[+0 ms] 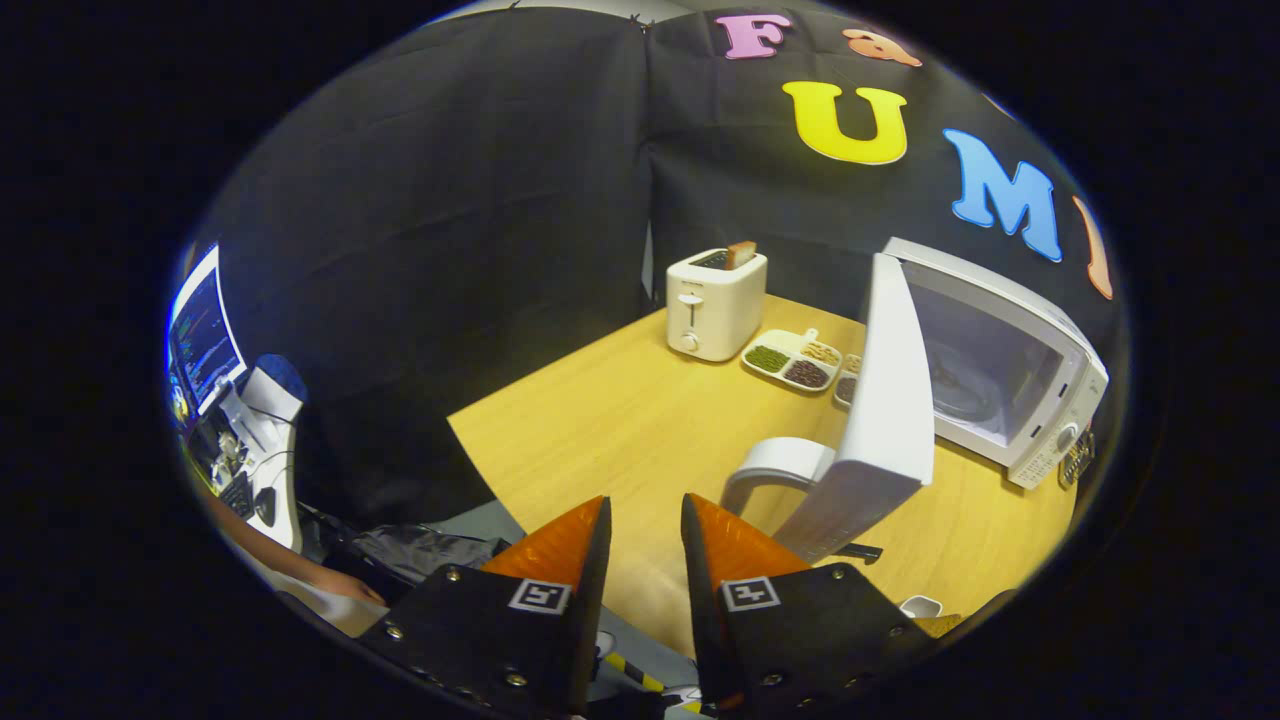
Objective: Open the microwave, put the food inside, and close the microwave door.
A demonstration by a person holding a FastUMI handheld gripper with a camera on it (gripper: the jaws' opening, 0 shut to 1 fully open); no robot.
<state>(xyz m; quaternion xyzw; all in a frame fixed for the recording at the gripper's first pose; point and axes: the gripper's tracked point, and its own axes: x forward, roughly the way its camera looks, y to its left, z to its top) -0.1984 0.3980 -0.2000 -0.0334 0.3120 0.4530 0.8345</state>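
A white microwave (pixel 1040 400) stands on the wooden table (pixel 620 420), beyond the fingers and to their right. Its door (pixel 885 400) is swung wide open toward me, and the curved white handle (pixel 775 465) sits just ahead of the right finger. The cavity (pixel 975 370) with its glass turntable is in sight. A white divided dish of food (pixel 795 360), with green, dark and pale portions, lies between the toaster and the open door. My gripper (pixel 645 510) is open near the table's front edge, left of the handle, with nothing between its fingers.
A white toaster (pixel 715 305) with a bread slice (pixel 741 254) stands at the back of the table. A second dish (pixel 848 385) is partly hidden behind the door. A small white object (pixel 920 605) lies near the right finger. A person's arm (pixel 300 575) and a monitor (pixel 200 340) are off to the left.
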